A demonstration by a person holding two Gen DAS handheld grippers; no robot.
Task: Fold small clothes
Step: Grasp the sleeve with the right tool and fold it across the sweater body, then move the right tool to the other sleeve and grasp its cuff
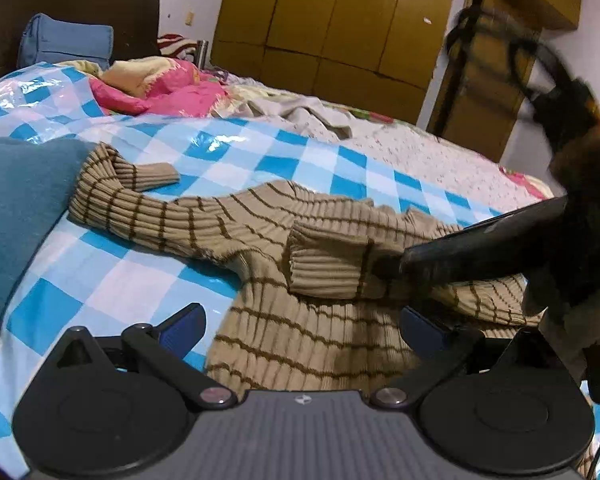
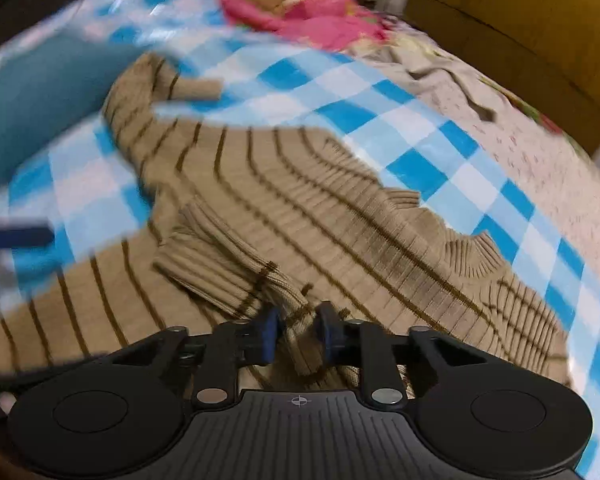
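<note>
The striped beige sweater (image 1: 320, 276) lies flat on the blue-checked plastic sheet (image 1: 228, 148) that covers the bed, its body near both claws and one sleeve (image 1: 140, 204) stretched away toward the teal cushion (image 1: 16, 216), bent back at its far end. The other sleeve (image 2: 228, 264) is folded in across the chest, and its long axis runs from the cuff straight back into the right claw (image 2: 298, 334), whose jaws stand narrow with a ridge of that sleeve's knit pinched between the blue pads. The left claw (image 1: 300, 326) hangs wide over the sweater's lower body, gripping nothing. In my judgement the right claw is the nearer one to the folded sleeve, while the outstretched sleeve, lying long and off to the left, falls to the left claw.
</note>
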